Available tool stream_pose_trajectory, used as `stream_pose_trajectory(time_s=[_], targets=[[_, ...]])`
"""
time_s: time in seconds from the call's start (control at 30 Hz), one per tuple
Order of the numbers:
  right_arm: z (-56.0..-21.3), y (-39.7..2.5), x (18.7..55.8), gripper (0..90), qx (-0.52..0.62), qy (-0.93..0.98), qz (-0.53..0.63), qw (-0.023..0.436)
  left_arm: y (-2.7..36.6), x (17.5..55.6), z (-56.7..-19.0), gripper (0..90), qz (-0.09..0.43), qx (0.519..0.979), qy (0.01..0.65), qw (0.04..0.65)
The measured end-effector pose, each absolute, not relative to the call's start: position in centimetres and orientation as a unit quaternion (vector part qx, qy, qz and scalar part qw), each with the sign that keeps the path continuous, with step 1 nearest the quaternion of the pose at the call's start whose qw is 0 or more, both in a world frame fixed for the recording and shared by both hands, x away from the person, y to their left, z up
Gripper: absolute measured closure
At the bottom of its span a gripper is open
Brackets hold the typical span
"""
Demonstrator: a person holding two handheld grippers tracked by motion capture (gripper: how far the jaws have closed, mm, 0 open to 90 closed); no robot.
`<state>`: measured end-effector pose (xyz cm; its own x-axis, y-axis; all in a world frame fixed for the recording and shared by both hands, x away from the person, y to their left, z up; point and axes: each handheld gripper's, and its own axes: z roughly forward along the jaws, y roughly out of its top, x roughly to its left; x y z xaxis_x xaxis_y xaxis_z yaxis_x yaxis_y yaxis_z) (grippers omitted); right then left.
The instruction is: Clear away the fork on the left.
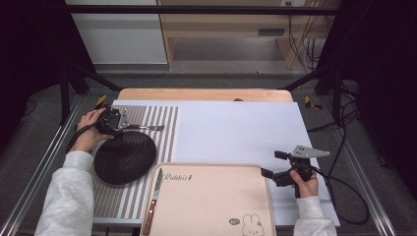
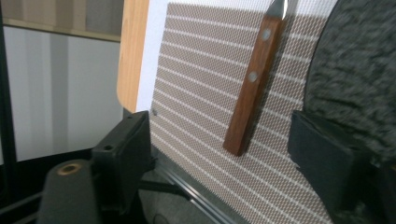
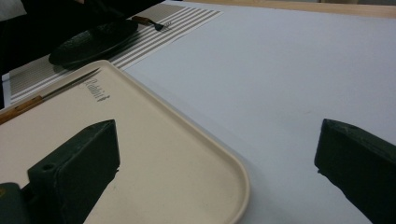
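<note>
- Left hand-held gripper point(image 1: 112, 121) at ten o'clock on the desk point(image 1: 236, 128) — jaws wide, holding nothing, flanking the fork point(image 2: 252, 84) handle on the striped mat point(image 2: 201, 93).
- Right hand-held gripper point(image 1: 275, 164) at four o'clock — jaws wide, empty, beside the tray point(image 1: 211, 196).
- Black plate point(image 1: 125, 157) touches the left jaw; knife point(image 1: 152, 201) lies on the tray's nine o'clock edge.

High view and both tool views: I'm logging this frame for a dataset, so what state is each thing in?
Left tool: open, wooden fork handle between its jaws, not clamped.
Right tool: open, holds nothing, beside the tray's right edge.
Fork: flat on the striped placemat.
Black plate: flat on the placemat, nothing on it.
Knife: flat on the tray's left side.
Tray: flat at the table's near edge.
</note>
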<state>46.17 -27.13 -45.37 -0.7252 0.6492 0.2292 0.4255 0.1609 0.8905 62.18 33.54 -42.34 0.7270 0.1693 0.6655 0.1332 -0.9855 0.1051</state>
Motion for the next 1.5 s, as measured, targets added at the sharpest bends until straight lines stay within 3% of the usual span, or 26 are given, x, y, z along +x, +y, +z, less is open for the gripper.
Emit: stream_pose_trajectory(time_s=[0.43,1.5], targets=[[-45.4,-27.1,46.2,0.3,0.357,0.754,0.541,0.104,34.3,62.3,-42.4,38.2,0.37,0.926,0.066,0.031],[-45.3,-27.2,46.2,0.3,0.358,0.753,0.542,0.106,32.7,63.3,-44.7,58.6,0.34,0.94,0.025,-0.01]])
